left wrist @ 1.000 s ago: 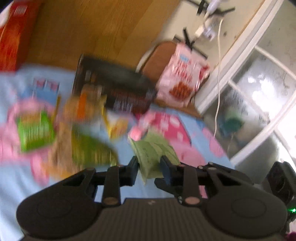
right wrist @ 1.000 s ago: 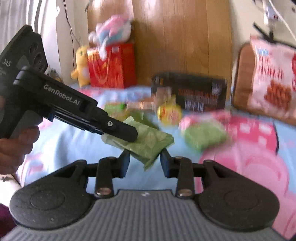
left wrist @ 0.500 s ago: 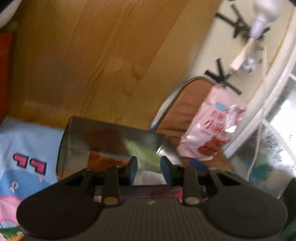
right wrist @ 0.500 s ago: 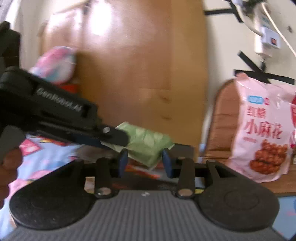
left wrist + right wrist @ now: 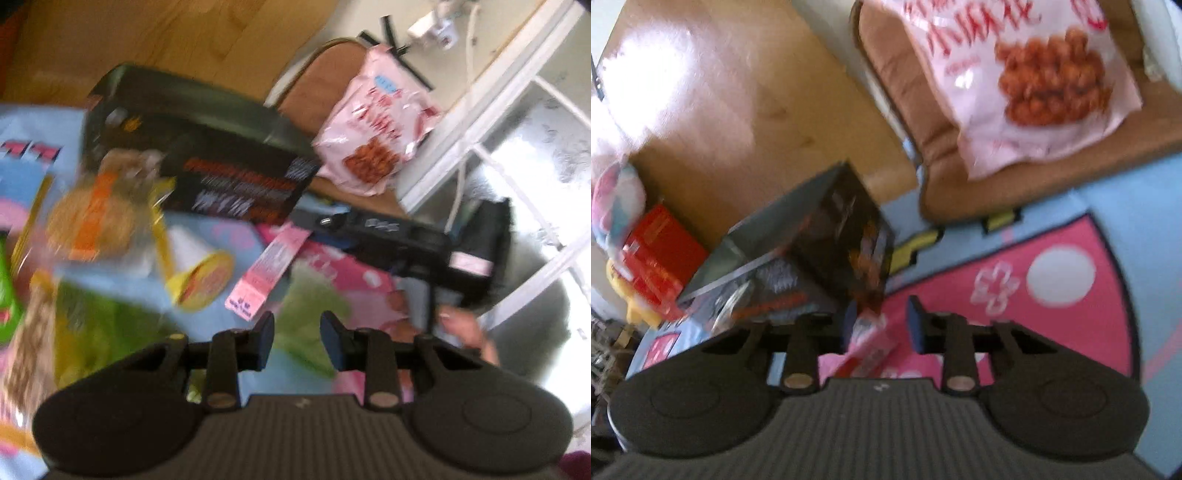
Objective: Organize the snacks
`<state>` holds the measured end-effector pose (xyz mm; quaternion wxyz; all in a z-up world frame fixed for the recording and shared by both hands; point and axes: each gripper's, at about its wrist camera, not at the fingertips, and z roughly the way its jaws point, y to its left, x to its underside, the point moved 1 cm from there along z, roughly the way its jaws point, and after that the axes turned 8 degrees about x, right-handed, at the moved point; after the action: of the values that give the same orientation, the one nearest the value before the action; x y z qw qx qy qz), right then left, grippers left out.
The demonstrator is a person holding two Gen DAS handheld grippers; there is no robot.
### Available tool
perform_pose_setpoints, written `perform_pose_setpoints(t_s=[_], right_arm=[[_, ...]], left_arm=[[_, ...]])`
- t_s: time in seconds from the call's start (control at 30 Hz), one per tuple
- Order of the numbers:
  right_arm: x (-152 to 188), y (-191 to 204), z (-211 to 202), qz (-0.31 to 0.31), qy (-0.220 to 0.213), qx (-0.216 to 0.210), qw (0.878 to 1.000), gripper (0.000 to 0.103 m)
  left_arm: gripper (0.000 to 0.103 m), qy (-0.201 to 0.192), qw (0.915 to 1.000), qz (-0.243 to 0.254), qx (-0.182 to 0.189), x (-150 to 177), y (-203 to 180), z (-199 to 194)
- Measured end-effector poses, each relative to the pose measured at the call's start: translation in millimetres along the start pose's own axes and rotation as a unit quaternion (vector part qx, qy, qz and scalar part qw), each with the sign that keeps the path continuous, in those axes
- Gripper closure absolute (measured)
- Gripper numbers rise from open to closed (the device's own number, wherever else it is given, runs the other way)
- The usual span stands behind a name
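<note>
Blurred frames. My left gripper point(image 5: 297, 339) is open and empty above the bedsheet, over a green snack pack point(image 5: 314, 299). A black open box point(image 5: 207, 147) lies beyond, with a pink packet point(image 5: 267, 267), a yellow cup snack point(image 5: 201, 275) and an orange-banded pack point(image 5: 96, 218) in front of it. My right gripper point(image 5: 881, 325) is open; a pink packet point(image 5: 870, 347) lies between its fingers, and I cannot tell whether it touches them. The right gripper shows in the left wrist view point(image 5: 332, 221), its tip at the pink packet. The black box point(image 5: 812, 254) is just ahead of it.
A large pink snack bag point(image 5: 376, 136) rests on a brown cushion point(image 5: 905, 92) by the window. A wooden headboard point(image 5: 147, 37) stands behind the box. A red box point(image 5: 657, 258) and soft toys sit at the far left. More green packs point(image 5: 99, 325) lie left.
My left gripper has let go of the green pack it held and pulled back over the bed. My right gripper has dropped down to the pink packet beside the black box.
</note>
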<state>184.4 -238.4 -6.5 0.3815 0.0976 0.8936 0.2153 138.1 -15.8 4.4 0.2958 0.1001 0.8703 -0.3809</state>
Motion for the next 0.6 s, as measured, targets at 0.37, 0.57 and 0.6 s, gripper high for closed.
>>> perform_pose_setpoints(t_s=[0.37, 0.57, 0.6], right_arm=[[85, 47, -70, -0.114, 0.024, -0.086, 0.989, 0.069], [115, 72, -96, -0.218, 0.007, -0.092, 0.972, 0.062], [114, 72, -96, -0.219, 0.004, -0.085, 0.972, 0.062]], left_arm=[[0.069, -0.008, 0.9975, -0.052, 0.047, 31, 26, -48], [0.062, -0.023, 0.9983, -0.035, 0.041, 59, 23, -89], [0.062, -0.027, 0.9983, -0.037, 0.037, 60, 24, -94]])
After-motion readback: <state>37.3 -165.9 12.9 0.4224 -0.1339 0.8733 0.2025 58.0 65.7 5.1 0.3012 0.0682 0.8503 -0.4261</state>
